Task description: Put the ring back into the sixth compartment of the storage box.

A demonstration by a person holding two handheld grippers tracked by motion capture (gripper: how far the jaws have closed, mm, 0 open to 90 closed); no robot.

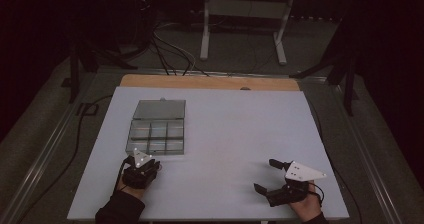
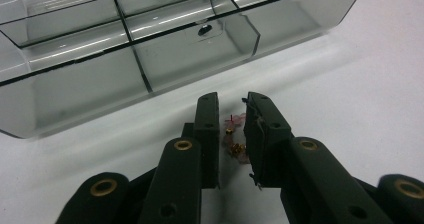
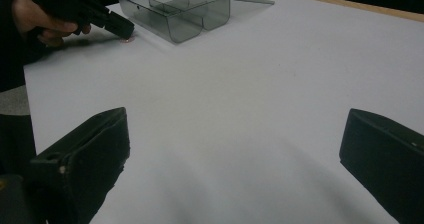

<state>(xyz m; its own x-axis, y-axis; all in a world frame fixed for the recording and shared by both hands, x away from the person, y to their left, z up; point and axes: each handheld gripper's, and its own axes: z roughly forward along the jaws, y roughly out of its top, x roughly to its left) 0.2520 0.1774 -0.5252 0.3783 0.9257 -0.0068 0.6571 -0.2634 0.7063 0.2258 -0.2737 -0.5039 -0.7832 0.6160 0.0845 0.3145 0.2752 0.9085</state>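
Left gripper [image 2: 233,134] nearly closed around tiny pink-gold bits [image 2: 234,145] beside organizer box [image 1: 156,129]; right gripper [image 1: 267,176] spread over bare tabletop [image 1: 235,134].

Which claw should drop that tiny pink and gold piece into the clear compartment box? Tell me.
Left. The left claw already brackets the tiny pink and gold piece beside the clear plastic compartment box; the right claw sits open, far across the white table.

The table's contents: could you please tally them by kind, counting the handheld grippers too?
Clear compartment box, lid open: 1
Handheld grippers, left gripper and right gripper: 2
Small pink and gold item between the left gripper's jaws: 1
Total: 4
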